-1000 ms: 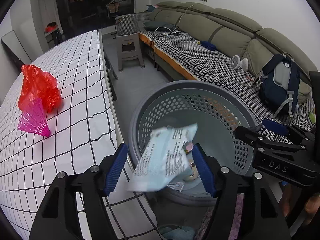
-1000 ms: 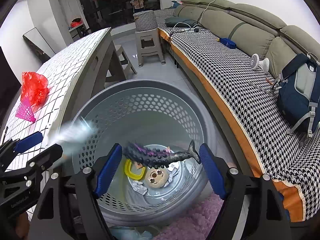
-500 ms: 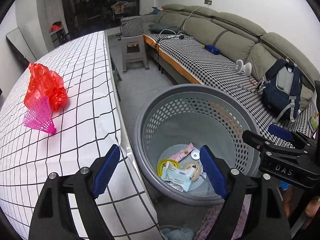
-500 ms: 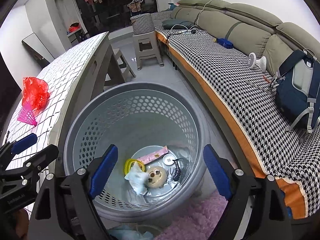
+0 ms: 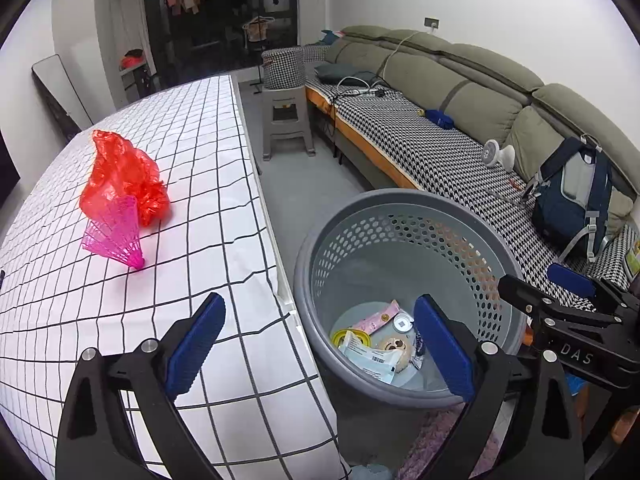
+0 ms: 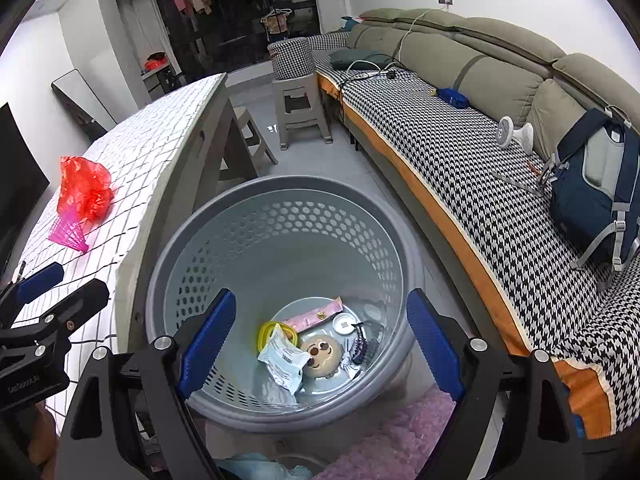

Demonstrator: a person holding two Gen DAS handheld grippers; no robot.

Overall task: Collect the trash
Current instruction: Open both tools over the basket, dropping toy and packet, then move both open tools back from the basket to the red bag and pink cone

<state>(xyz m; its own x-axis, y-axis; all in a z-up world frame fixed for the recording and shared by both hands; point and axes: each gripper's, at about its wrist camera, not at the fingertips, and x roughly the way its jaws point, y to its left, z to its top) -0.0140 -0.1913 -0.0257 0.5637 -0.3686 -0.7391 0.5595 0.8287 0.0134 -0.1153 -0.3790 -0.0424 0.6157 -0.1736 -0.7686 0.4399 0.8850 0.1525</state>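
Both grippers, left gripper (image 5: 316, 340) and right gripper (image 6: 318, 338), gape empty. Red plastic bag (image 5: 122, 178), far-left on table (image 5: 208, 200): likely light, crumpled, soft; pinch a raised fold.

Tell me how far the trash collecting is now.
Done: several pieces lie in the basket, a packet among them. In hand: nothing; the left gripper and right gripper are open. Left: the red bag and pink shuttlecock on the table.

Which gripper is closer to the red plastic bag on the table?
Left. The left gripper hangs open at the table edge, the red plastic bag ahead to its left. The right gripper is open over the basket, off the table.
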